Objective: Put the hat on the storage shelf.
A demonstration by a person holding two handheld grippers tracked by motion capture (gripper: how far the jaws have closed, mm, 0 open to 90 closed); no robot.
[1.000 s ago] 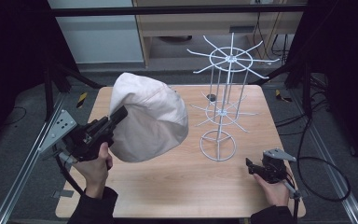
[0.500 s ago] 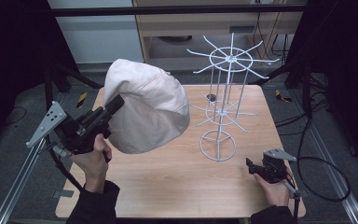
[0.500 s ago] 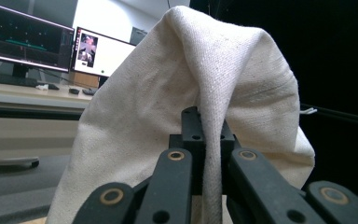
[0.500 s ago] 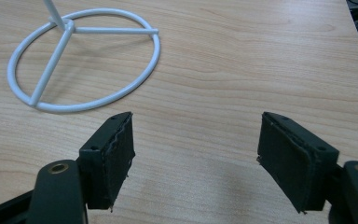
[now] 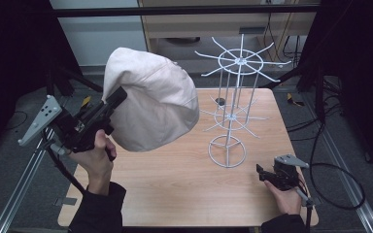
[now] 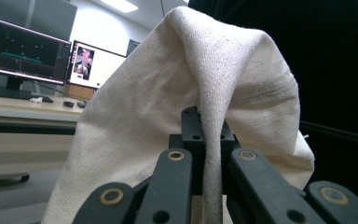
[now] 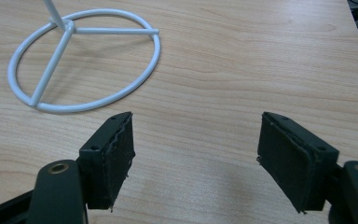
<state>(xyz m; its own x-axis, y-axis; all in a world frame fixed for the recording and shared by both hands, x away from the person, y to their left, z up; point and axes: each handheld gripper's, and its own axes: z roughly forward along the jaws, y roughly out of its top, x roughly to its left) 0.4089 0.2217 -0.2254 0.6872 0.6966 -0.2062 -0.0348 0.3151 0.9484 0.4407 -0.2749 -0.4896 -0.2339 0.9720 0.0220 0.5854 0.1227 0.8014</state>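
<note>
A cream cloth cap (image 5: 150,99) hangs in the air over the table's left half, raised high. My left gripper (image 5: 119,97) is shut on its edge; in the left gripper view the fabric (image 6: 177,107) drapes over the closed jaws of the left gripper (image 6: 209,144). A white wire rack (image 5: 233,104) with spoke arms stands on a ring base (image 5: 227,151) right of centre. My right gripper (image 5: 260,171) rests low at the table's front right, just right of the base. In the right gripper view my right gripper (image 7: 196,149) stands open over bare wood, the ring base (image 7: 81,58) ahead to its left.
The wooden table (image 5: 175,194) has bare room in front and under the cap. A small dark object (image 5: 219,101) sits behind the rack. Monitors (image 6: 23,51) on a desk appear beyond the cap in the left gripper view. Metal frame rails (image 5: 14,194) flank the table.
My left gripper has lifted the cap higher and tilted upward, drawing slightly left. The right gripper has stayed still.
</note>
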